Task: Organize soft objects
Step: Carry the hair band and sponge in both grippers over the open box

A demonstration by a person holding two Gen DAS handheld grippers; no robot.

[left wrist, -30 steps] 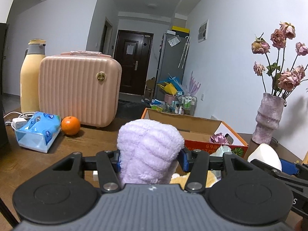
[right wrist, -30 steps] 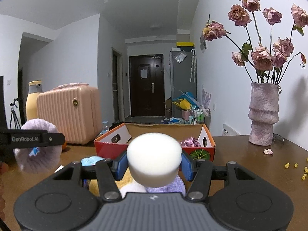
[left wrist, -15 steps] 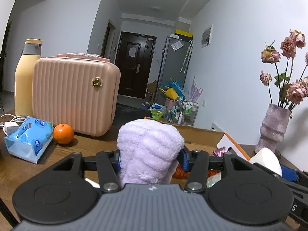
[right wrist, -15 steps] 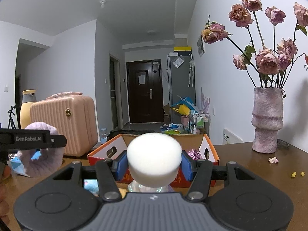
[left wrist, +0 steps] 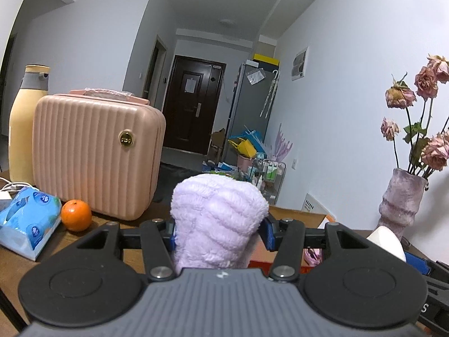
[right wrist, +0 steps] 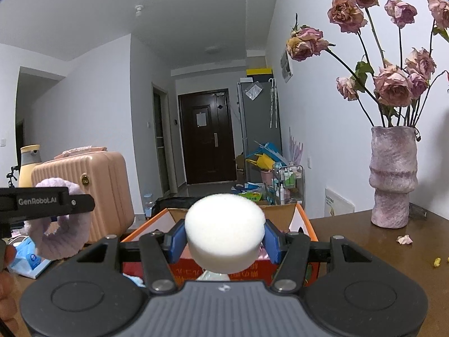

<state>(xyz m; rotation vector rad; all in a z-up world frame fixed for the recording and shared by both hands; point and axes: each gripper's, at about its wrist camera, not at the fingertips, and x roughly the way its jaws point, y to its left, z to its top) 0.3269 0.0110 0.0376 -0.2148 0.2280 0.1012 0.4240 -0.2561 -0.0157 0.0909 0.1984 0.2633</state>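
Soft objects, two of them, are up in the air at once. The left gripper (left wrist: 220, 234) is clamped on a fluffy lilac scrunchie (left wrist: 217, 221), its blue pads pressed into the plush on both sides. The right gripper (right wrist: 224, 237) is clamped on a white foam puff (right wrist: 224, 234), the disc bulging out above and below the pads.

Straight ahead of the right tongs and just below them sits the orange cardboard box (right wrist: 304, 221), open-topped, with something already inside, though I can't make out what. From the left tongs only a strip of its rim shows, ahead and off to their right side. That looks like the destination, so I'd judge this as the carry toward the drop.

Now, the risks. The two tools are side by side and close; heading for the same opening, they could knock together and jolt a grip loose. The puff is springy and held near its edge, so a bump might pop it out short of the box. The scrunchie is a loop; on release its fibres may cling to a pad and drag back out.

To the far right of the right tongs stands a tall vase (right wrist: 393, 177) of dried roses, and a wide swing could tip it. Left of the left tongs sit an orange (left wrist: 76, 215), a tissue pack (left wrist: 28, 224) and a pink case (left wrist: 95, 157), well apart.
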